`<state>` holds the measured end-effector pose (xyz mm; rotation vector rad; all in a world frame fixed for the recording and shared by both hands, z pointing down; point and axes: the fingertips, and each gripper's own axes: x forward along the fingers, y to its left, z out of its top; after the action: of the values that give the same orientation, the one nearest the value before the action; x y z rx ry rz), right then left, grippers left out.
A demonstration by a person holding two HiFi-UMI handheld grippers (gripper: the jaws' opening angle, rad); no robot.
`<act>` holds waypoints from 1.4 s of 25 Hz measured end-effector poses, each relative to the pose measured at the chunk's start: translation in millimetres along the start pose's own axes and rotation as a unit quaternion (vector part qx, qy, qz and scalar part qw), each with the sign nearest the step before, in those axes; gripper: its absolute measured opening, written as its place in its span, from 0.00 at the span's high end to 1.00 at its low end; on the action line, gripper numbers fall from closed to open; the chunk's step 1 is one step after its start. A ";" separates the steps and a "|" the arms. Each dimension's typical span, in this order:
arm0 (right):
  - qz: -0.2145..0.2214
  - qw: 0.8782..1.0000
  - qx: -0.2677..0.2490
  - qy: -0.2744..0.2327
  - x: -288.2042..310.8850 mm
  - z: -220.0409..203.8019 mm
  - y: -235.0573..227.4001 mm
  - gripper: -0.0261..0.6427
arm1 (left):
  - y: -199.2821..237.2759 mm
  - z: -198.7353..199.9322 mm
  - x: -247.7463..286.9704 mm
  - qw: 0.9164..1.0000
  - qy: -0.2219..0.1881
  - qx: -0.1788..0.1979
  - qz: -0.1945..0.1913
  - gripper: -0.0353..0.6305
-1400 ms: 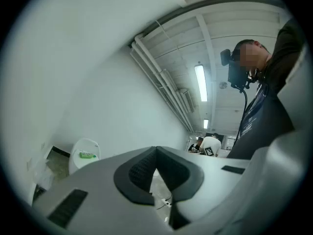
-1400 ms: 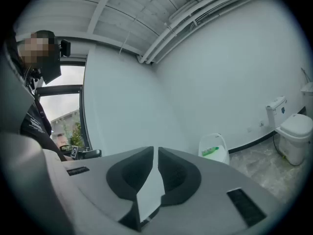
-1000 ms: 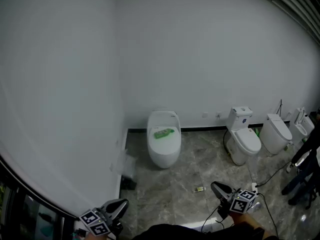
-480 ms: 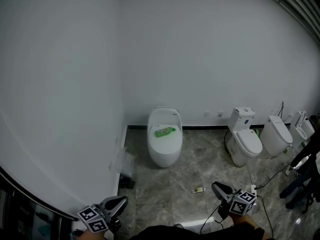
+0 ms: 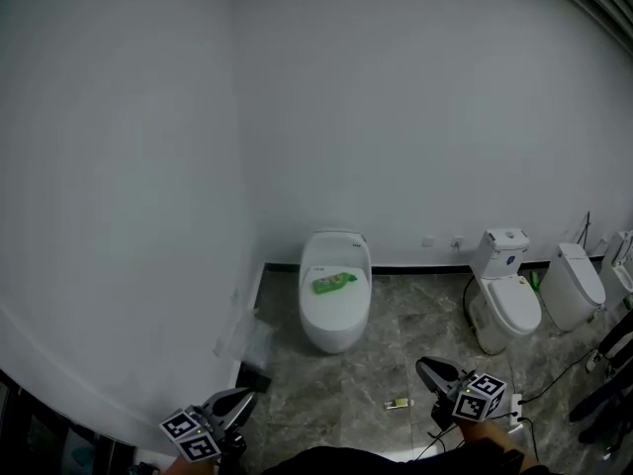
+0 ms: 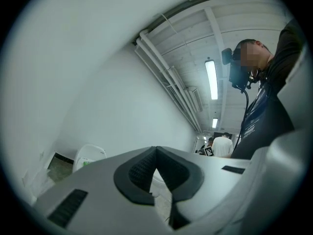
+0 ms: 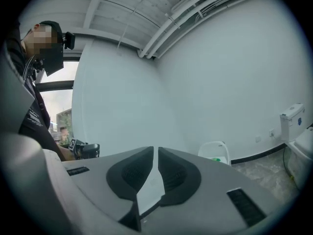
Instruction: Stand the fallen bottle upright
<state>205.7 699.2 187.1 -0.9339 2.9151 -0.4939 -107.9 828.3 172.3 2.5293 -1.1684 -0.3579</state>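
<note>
A green bottle (image 5: 333,283) lies on its side on the closed lid of a white toilet (image 5: 334,325) against the far wall. It shows small in the left gripper view as bottle (image 6: 84,160) and in the right gripper view as bottle (image 7: 215,159). My left gripper (image 5: 247,396) is low at the bottom left, far from the bottle, with its jaws together and nothing in them. My right gripper (image 5: 423,366) is at the bottom right, its jaws nearly touching with only a thin slit between them, and it holds nothing.
Two more white toilets (image 5: 504,300) (image 5: 574,287) stand along the wall to the right. A small object (image 5: 398,402) lies on the marble floor, and a dark box (image 5: 253,379) sits by the left wall. Cables (image 5: 539,389) and a person's legs (image 5: 613,389) are at the far right.
Both grippers have travelled with me across the floor toward the toilet, which now sits a little lower and to the right in the head view. The jaws look the same.
</note>
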 end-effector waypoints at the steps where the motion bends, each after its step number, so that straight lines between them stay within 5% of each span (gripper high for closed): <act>1: 0.005 1.000 0.000 0.002 1.6 7.4 -16.0 0.89 | -1.1 1.7 18.9 1.000 -0.004 0.000 0.002 0.92; 7: 0.027 1.000 -0.008 0.013 2.5 21.6 -90.5 0.89 | -7.3 -14.2 105.6 1.000 -0.001 0.000 0.006 0.92; 15: 0.000 1.000 0.010 0.015 8.0 22.2 -153.7 0.89 | 24.7 -17.5 174.2 1.000 0.023 -0.011 -0.009 0.92; 22: -0.046 0.999 0.013 -0.006 60.3 38.3 -176.9 0.89 | 103.7 6.6 213.1 0.998 0.028 -0.019 -0.060 0.92; 35: -0.100 0.993 0.025 -0.057 252.4 86.2 -171.7 0.89 | 293.8 102.5 236.7 0.988 0.069 0.001 -0.139 0.92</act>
<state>106.9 398.1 173.3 -1.2122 2.7101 -0.5031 -196.9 447.6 174.6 2.6745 -0.7676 -0.2418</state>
